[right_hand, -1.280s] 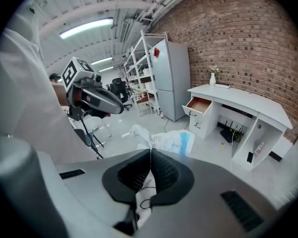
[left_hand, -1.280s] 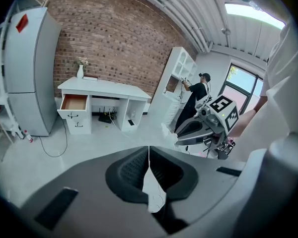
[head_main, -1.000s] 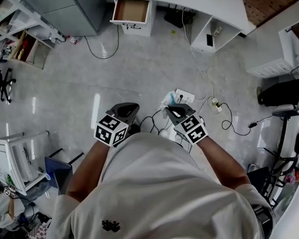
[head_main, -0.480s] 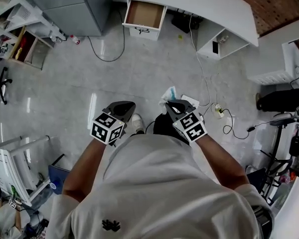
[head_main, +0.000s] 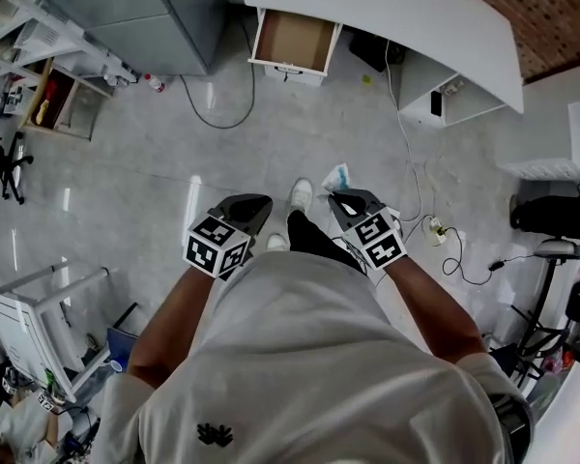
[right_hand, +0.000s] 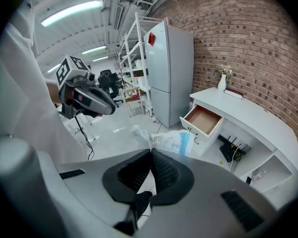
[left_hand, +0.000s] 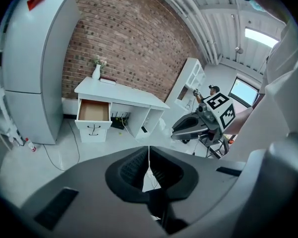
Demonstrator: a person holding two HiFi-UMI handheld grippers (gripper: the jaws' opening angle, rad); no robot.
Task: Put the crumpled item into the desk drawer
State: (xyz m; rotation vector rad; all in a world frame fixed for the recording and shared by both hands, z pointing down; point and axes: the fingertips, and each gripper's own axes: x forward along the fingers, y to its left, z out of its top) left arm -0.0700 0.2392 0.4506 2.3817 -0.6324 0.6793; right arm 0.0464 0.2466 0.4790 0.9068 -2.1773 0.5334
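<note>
The person stood on the pale floor, one white shoe forward, holding both tools out in front of the body. The left gripper was clenched, its dark pads meeting along a thin line with nothing between them. The right gripper, just beside it, was clamped on the crumpled item, a white and blue wrapper that stuck out past the jaw tips and hung above the floor; its print was too small to read. Loose cables trailed over the floor near the right side. Well ahead of both grippers, the drawer stood pulled out from the white counter, its brown inside open to view and apparently empty, though at that distance it was hard to be sure. A tall grey fridge stood beside the drawer end of the counter, a small white vase sat on the counter top, and a brick wall rose behind them.
</note>
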